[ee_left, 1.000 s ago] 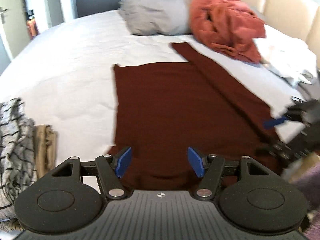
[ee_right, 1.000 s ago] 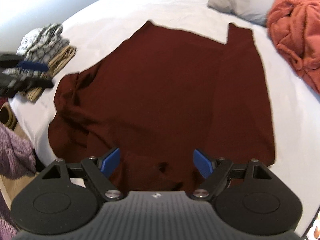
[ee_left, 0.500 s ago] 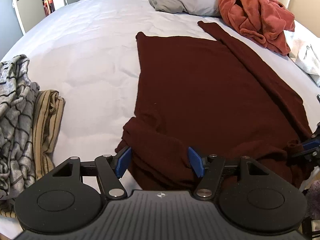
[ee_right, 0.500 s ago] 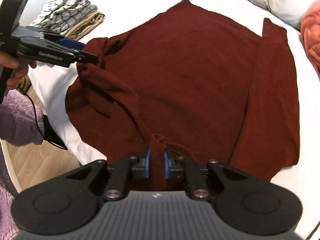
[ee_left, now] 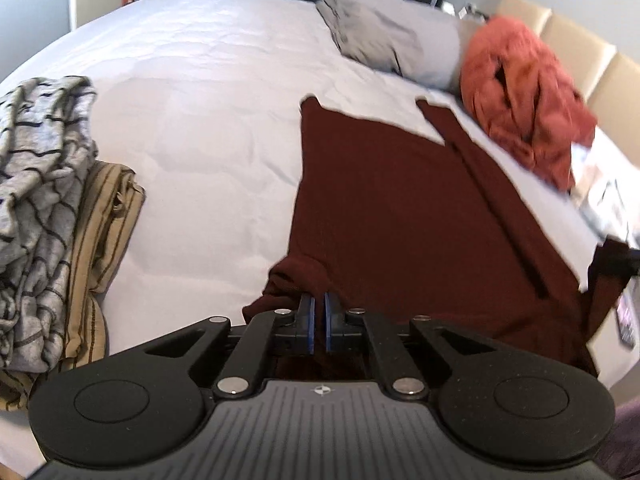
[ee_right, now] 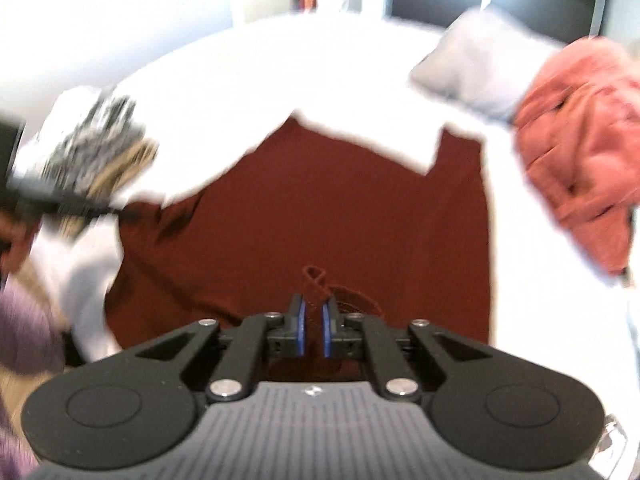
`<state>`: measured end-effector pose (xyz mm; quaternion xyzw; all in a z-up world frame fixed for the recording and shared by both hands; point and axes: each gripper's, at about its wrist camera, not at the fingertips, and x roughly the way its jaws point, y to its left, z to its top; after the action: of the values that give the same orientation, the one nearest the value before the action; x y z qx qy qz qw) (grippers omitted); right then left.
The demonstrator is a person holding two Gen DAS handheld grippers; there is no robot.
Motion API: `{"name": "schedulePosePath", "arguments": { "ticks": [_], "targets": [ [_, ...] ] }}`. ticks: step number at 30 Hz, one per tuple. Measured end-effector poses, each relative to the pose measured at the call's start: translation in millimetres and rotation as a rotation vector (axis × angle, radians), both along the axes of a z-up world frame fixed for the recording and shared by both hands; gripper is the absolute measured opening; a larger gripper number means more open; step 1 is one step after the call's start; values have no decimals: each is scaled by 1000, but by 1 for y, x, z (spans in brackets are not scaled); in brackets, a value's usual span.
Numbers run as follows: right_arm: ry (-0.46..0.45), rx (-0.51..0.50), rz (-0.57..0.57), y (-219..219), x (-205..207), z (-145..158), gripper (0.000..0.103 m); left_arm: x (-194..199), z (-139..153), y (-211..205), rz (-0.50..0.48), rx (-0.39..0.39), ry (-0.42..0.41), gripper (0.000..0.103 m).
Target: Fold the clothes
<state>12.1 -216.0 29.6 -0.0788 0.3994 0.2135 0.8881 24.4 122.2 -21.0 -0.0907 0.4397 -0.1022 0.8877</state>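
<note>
Maroon garment (ee_left: 400,216) — white bed (ee_left: 192,92), coral-red robe (ee_left: 524,108), grey black-lined top (ee_left: 36,184)

The right wrist view is smeared by motion — the striped clothes (ee_right: 96,132) at left and the orange blanket (ee_right: 580,168) lose all detail. A dark gripper (ee_right: 60,200) at the left edge is cut off by the frame. In the left wrist view, the white items (ee_left: 608,196) at right are blurred beyond telling — the maroon garment (ee_left: 400,220) runs under the near gripper body, its lower edge hidden.
</note>
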Motion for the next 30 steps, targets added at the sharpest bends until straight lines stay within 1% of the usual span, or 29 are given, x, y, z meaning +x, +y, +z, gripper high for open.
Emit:
{"name": "schedulePosePath", "arguments": {
  "ticks": [3,5,8,10,11,13,15,16,18,20,21,22,24,26,29,30],
  "targets": [
    [-105,11,-89,-14,3,21,9,0,6,10,45,-43,-21,2],
    [-160,-1,-145,-22,4,29,9,1,9,16,72,-74,-31,2],
    [-196,-44,-216,-32,8,29,9,0,9,21,83,-97,-34,2],
    [-175,-96,-233,-36,12,19,9,1,7,19,62,-106,-19,2],
    [-144,-118,-229,-37,14,11,9,1,5,17,46,-108,1,2],
    [-45,-160,-192,-37,19,-11,9,1,0,13,13,-112,39,2],
    [53,-170,-146,-36,20,-31,10,1,-5,9,-13,-114,89,2],
    [98,-174,-122,-35,19,-39,12,0,-8,9,-19,-112,112,2],
    [162,-192,-83,-33,17,-52,15,-1,-11,9,-21,-101,155,2],
    [168,-216,-77,-33,13,-54,32,-4,-15,11,-17,-87,191,2],
    [153,-223,-88,-35,12,-51,51,-4,-18,13,-15,-78,213,2],
    [131,-229,-102,-37,11,-48,56,-4,-21,15,-11,-63,240,2],
    [101,-218,-130,-40,12,-42,56,-4,-29,17,-5,-27,288,2],
    [74,-203,-158,-45,13,-36,56,-5,-33,17,-8,-1,307,2],
    [67,-136,-151,-47,15,-32,56,-8,-26,14,-23,12,280,5],
    [69,-109,-133,-47,16,-34,56,-8,-22,12,-28,22,266,9]
  ]
}}
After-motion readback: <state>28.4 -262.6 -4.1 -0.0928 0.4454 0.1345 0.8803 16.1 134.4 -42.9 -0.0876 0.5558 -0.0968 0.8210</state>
